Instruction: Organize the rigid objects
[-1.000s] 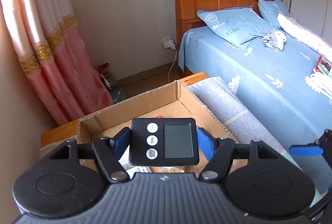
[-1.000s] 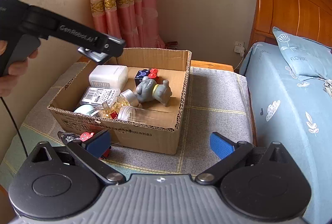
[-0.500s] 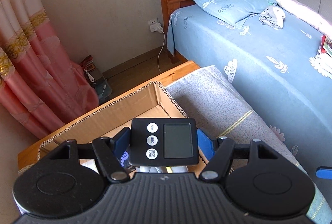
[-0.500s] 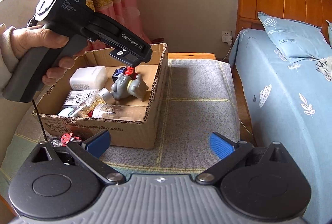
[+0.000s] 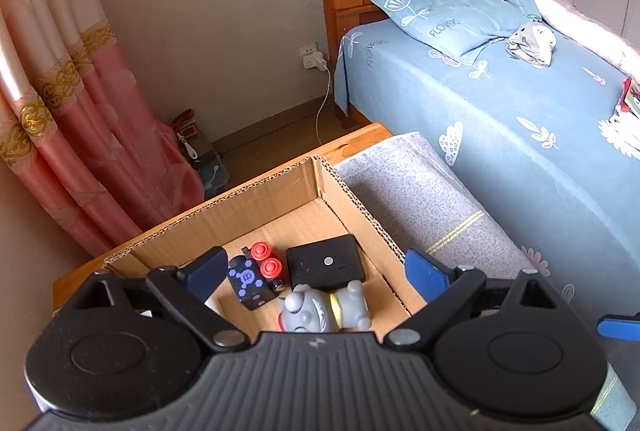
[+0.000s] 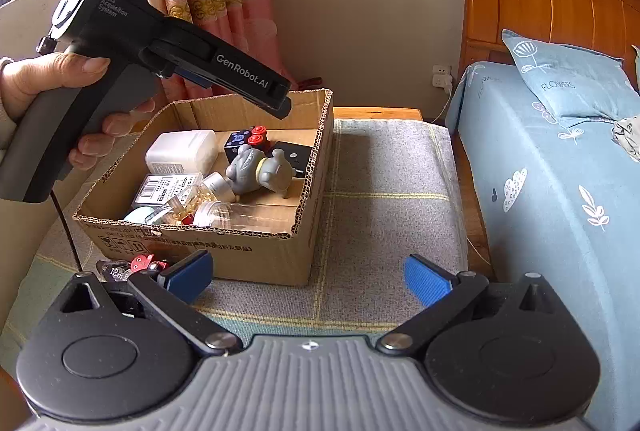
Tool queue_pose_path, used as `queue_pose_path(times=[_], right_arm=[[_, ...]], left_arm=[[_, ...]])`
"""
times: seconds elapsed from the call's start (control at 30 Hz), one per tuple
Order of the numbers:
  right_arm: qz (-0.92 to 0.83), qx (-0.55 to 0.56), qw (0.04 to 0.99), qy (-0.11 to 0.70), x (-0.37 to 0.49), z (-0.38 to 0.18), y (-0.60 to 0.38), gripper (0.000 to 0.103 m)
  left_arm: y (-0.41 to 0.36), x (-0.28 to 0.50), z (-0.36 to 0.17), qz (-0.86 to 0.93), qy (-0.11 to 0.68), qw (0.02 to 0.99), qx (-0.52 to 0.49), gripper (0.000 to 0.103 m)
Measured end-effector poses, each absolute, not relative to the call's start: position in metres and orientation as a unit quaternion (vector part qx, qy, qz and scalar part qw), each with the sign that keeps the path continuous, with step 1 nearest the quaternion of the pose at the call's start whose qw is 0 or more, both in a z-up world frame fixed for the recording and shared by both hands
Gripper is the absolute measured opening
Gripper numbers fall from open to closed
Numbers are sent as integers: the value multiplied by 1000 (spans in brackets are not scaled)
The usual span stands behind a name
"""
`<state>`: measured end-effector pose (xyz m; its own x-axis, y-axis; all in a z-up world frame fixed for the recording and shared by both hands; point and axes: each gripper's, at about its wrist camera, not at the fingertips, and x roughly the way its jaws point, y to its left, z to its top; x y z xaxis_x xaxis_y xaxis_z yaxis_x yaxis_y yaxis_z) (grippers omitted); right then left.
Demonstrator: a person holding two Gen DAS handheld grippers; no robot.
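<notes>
Dropped a moment ago: black timer (image 5: 325, 267) now face-down in the far right corner of the cardboard box (image 5: 256, 207), beside the grey toy (image 5: 324, 309). Left claw (image 5: 312, 273) opening wide, empty above it. Right claw (image 6: 306, 277) wide, empty over the worktop (image 6: 384, 183); one more item sorted.

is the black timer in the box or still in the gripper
In the box: the timer lies face down on the cardboard box floor, clear of the opening left gripper.
</notes>
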<state>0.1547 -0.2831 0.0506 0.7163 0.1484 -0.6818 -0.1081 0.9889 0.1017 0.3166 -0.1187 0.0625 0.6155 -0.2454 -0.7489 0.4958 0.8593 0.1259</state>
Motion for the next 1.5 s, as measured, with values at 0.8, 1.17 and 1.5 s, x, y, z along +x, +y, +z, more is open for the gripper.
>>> queue_pose_path(times=[0.8, 1.17, 1.5], right_arm=[[91, 14, 926, 367, 120, 43, -252, 103], [91, 23, 924, 370, 114, 40, -247, 103], [86, 23, 921, 380, 120, 33, -247, 103]], left_arm=[[-1, 198, 59, -119, 364, 921, 69, 102], [24, 174, -36, -79, 410, 908, 40, 102], [28, 168, -75, -60, 412, 909, 23, 102]])
